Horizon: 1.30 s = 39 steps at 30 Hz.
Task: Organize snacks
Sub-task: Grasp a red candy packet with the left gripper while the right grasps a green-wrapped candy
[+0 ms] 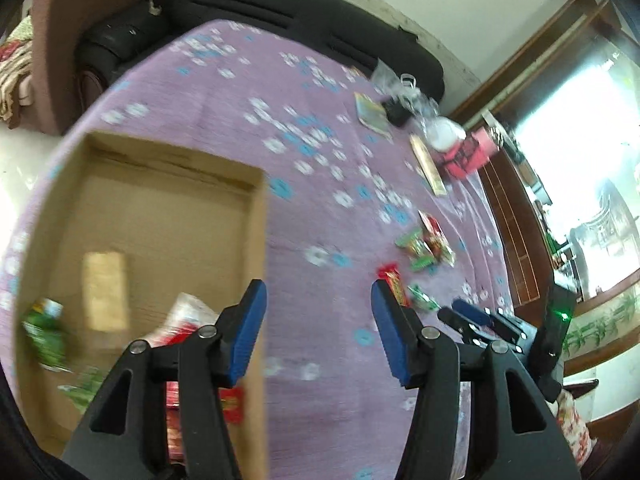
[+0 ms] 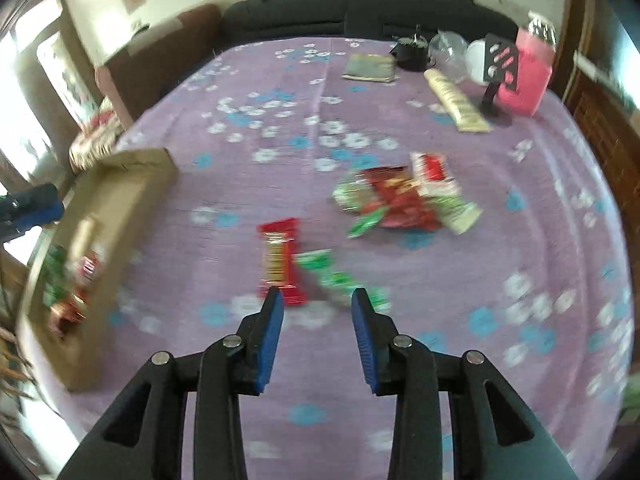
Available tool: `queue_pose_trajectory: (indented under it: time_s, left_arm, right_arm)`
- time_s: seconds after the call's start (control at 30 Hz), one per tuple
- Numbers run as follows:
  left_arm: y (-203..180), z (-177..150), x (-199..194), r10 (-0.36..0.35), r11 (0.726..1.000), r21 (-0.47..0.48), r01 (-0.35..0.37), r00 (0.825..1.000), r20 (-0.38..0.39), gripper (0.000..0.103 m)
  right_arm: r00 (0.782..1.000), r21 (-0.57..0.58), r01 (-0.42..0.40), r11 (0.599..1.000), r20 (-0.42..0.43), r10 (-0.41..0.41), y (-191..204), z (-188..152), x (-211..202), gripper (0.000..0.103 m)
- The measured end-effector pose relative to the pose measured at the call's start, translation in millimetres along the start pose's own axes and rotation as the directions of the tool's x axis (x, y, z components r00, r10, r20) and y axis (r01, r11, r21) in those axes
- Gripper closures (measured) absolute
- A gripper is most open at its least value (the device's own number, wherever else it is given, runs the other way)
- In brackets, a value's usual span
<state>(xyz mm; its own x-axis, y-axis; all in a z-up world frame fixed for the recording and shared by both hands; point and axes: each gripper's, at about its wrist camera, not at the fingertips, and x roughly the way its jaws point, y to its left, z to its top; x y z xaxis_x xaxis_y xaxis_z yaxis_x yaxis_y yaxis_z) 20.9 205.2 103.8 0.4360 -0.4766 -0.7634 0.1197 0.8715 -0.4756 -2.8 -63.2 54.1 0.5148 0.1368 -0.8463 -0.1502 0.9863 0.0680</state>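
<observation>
A shallow cardboard box [image 1: 256, 240] lies on the purple flowered cloth and holds several red and green snack packs [image 1: 44, 332]. It shows at the left in the right wrist view [image 2: 120, 196]. My left gripper [image 1: 318, 292] is open and empty over the box's right wall. My right gripper [image 2: 318, 300] is open and empty just short of a red snack bar [image 2: 280, 260] and a green pack [image 2: 340, 280]. A pile of red and green packs [image 2: 400, 200] lies farther on. The right gripper also shows in the left wrist view [image 1: 476, 320].
At the table's far side lie a flat packet [image 2: 370, 68], a cream tube [image 2: 456, 100], a pink box [image 2: 528, 76], a black stand [image 2: 498, 76] and clear bags [image 2: 448, 50]. A dark sofa [image 2: 360, 12] runs behind the table.
</observation>
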Motion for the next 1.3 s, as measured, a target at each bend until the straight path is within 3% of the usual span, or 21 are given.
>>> queue_pose_trajectory:
  time_s: [0.3, 0.33, 0.4, 0.53, 0.9, 0.97, 1.03, 1.3]
  left_arm:
    - [-50, -16, 64, -0.010, 1.000, -0.019, 0.008, 0.995, -0.094, 0.047]
    - [-54, -17, 69, -0.004, 1.000, -0.017, 0.002, 0.995, -0.097, 0.047]
    - [-61, -19, 79, 0.009, 1.000, -0.012, -0.010, 0.994, -0.106, 0.047]
    - [-76, -21, 98, 0.044, 0.999, 0.031, -0.040, 0.993, -0.113, 0.047]
    - [-113, -22, 153, 0.140, 0.974, 0.197, -0.114, 0.983, -0.122, 0.048]
    - [-118, -24, 161, 0.179, 0.961, 0.237, -0.146, 0.976, -0.126, 0.072]
    - [-122, -27, 164, 0.212, 0.944, 0.280, -0.174, 0.971, -0.109, 0.082]
    - [-115, -30, 139, 0.162, 0.958, 0.254, -0.134, 0.983, -0.091, 0.082]
  right_arm:
    - [0.997, -0.174, -0.071, 0.982, -0.042, 0.065, -9, 2, 35, 0.067]
    - [0.995, -0.169, -0.091, 0.981, -0.058, 0.082, -12, 1, 40, 0.068]
    - [0.991, -0.146, -0.125, 0.981, -0.073, 0.116, -18, 1, 44, 0.085]
    - [0.980, -0.062, -0.188, 0.980, -0.079, 0.183, -37, -1, 41, 0.085]
    - [0.978, 0.038, -0.193, 0.980, -0.071, 0.196, -72, -15, 27, 0.085]
    - [0.979, 0.051, -0.190, 0.980, -0.066, 0.193, -75, -16, 24, 0.085]
    - [0.978, 0.071, -0.195, 0.978, -0.061, 0.200, -77, -17, 20, 0.085]
    - [0.979, 0.078, -0.195, 0.978, -0.048, 0.199, -66, -18, 6, 0.085]
